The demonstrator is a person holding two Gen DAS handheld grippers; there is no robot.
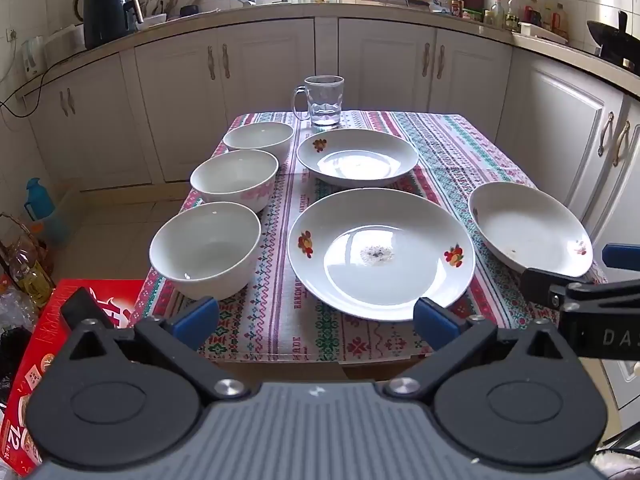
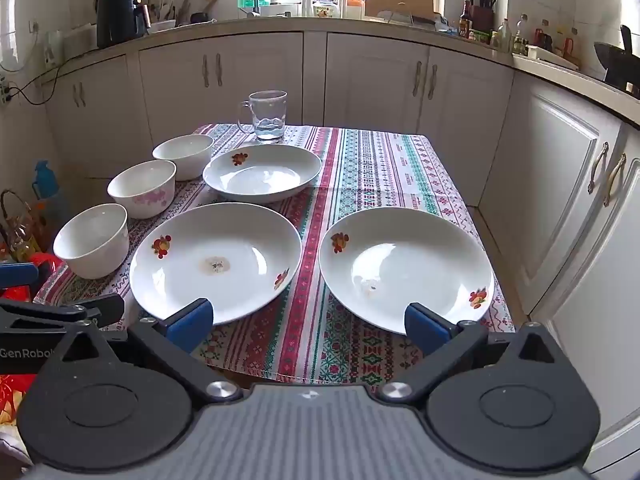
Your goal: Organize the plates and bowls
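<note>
Three white bowls stand in a row on the table's left: near bowl (image 1: 206,250) (image 2: 92,240), middle bowl with pink flowers (image 1: 235,178) (image 2: 143,188), far bowl (image 1: 259,140) (image 2: 184,155). Three white plates with fruit decals lie to their right: far plate (image 1: 357,157) (image 2: 262,172), near middle plate (image 1: 380,252) (image 2: 216,260), right plate (image 1: 528,232) (image 2: 406,268). My left gripper (image 1: 316,322) is open and empty at the table's near edge, before the middle plate. My right gripper (image 2: 308,322) is open and empty, between the middle and right plates.
A glass mug (image 1: 323,100) (image 2: 267,116) stands at the table's far edge. The patterned tablecloth (image 2: 368,168) covers the table. A red box (image 1: 48,336) and bottles (image 1: 28,272) sit on the floor at the left. White cabinets (image 2: 560,184) close in on the right.
</note>
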